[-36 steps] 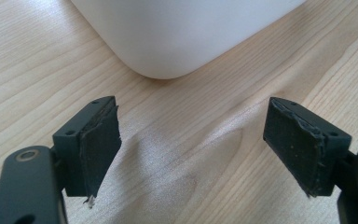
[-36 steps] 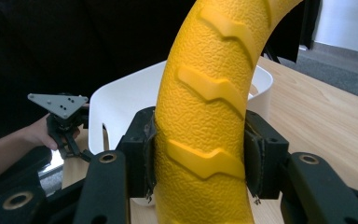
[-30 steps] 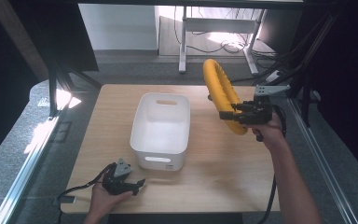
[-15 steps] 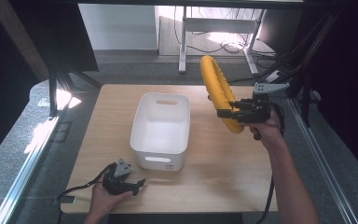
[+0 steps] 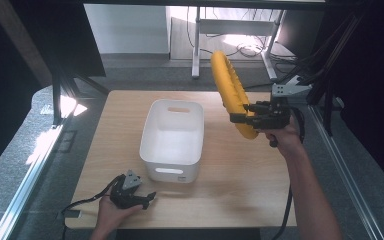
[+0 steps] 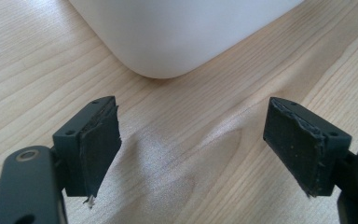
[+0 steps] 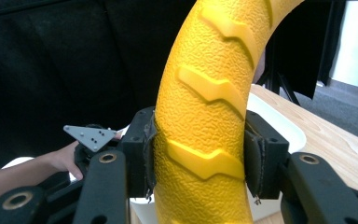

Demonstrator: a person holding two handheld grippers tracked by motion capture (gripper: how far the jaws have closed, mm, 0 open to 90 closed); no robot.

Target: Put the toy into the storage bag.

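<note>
A yellow ring with a tyre-like tread (image 5: 231, 92) hangs in the air to the right of a white bin (image 5: 172, 140), held upright. My right gripper (image 5: 243, 117) is shut on its lower part; in the right gripper view the two pads (image 7: 148, 156) press on both sides of the yellow ring (image 7: 209, 116). My left gripper (image 5: 147, 197) rests on the table near its front edge, just in front of the bin. Its jaws stand open with only bare wood between the pads (image 6: 100, 144), and the white bin's corner (image 6: 177, 37) lies just ahead.
The wooden table (image 5: 245, 185) has free room to the right of the bin and in front of it. Metal rails run along both sides of the table. Desk legs and cables stand on the floor beyond the far edge.
My right gripper has lifted the yellow ring a little and carried it slightly left, toward the bin. The left gripper has stayed in place.
</note>
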